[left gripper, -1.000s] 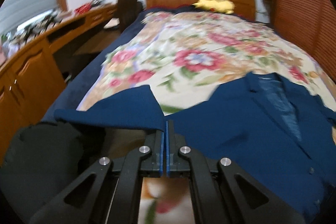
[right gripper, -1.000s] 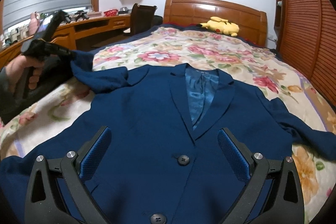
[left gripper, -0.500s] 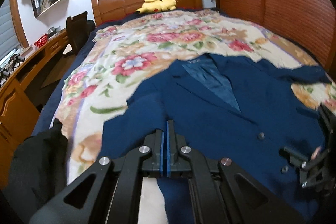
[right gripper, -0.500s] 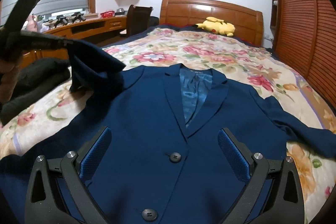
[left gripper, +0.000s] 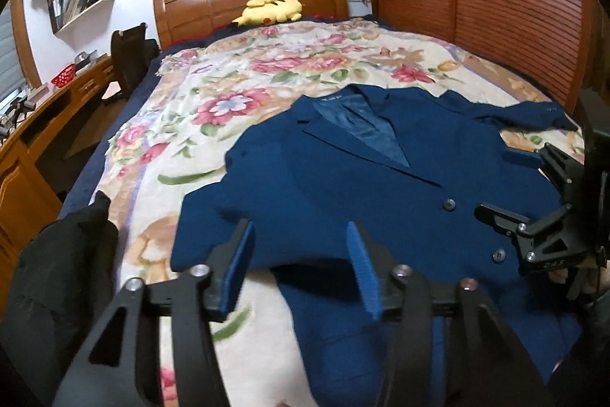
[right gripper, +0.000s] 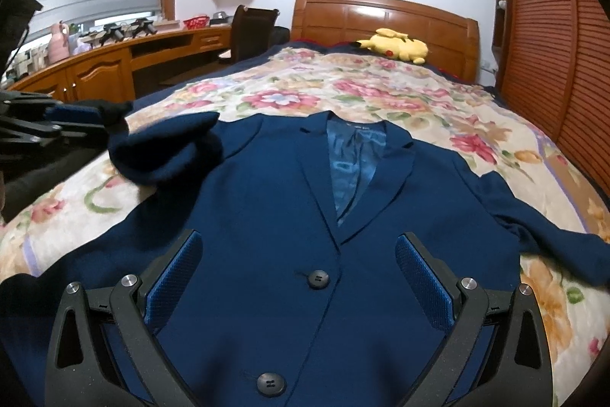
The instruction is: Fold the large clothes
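A navy blue blazer [right gripper: 289,208] lies face up on the floral blanket [right gripper: 381,90], its front buttoned. Its left sleeve [right gripper: 167,151] is bunched over the shoulder, apart from the pads. In the left wrist view the sleeve [left gripper: 217,216] lies just beyond my left gripper [left gripper: 299,235], whose jaws are opening with nothing pinched between them. That left gripper [right gripper: 72,123] shows at the left edge of the right wrist view. My right gripper [right gripper: 299,246] hovers open over the blazer's buttons and also appears as [left gripper: 533,201]. The other sleeve [right gripper: 553,235] stretches out to the right.
A yellow plush toy [right gripper: 396,46] rests against the wooden headboard [right gripper: 381,14]. A black garment [left gripper: 57,273] lies at the bed's left edge. A wooden desk [right gripper: 114,63] and a dark chair [right gripper: 251,29] stand on the left, and louvred wardrobe doors [right gripper: 564,44] on the right.
My left gripper, shut on the sleeve, swung it rightwards over the blazer, then its jaws parted and the sleeve dropped free. The right gripper stayed where it was.
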The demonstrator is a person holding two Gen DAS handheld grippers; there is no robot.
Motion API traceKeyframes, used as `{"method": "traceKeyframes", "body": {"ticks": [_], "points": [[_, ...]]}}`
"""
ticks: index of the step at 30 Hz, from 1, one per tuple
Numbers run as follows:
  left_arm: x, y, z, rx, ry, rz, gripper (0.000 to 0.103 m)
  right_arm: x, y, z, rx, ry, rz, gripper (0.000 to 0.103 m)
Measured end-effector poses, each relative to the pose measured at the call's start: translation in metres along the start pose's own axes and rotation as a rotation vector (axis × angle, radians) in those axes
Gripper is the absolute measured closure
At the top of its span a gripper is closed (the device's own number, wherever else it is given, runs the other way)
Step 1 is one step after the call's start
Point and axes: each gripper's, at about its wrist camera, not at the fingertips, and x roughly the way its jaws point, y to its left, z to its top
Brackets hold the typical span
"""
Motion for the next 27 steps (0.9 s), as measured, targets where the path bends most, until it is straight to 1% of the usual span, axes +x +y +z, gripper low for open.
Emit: {"method": "traceKeyframes", "body": {"ticks": [2,5,12,16,19,22,27], "points": [[0.002,0.011,-0.002,-0.017,0.002,0.006,0.049,0.0,0.001,0.0,-0.002,0.001,0.004,0.001],[0.016,0.027,-0.009,-0.045,0.025,0.026,0.049,-0.001,0.005,0.0,-0.008,0.003,0.014,0.001],[0.066,0.067,-0.027,-0.121,0.093,0.072,0.049,-0.003,0.021,0.001,-0.034,0.009,0.068,0.001],[0.093,0.094,-0.036,-0.185,0.13,0.108,0.049,-0.004,0.033,0.001,-0.056,0.009,0.088,0.001],[0.11,0.112,-0.042,-0.24,0.165,0.108,0.049,-0.003,0.038,0.002,-0.071,0.01,0.091,0.001],[0.121,0.123,-0.046,-0.27,0.182,0.117,0.048,0.001,0.04,0.001,-0.077,0.015,0.09,0.001],[0.136,0.132,-0.052,-0.279,0.21,0.137,0.048,0.005,0.041,0.0,-0.082,0.023,0.088,0.001]]}}
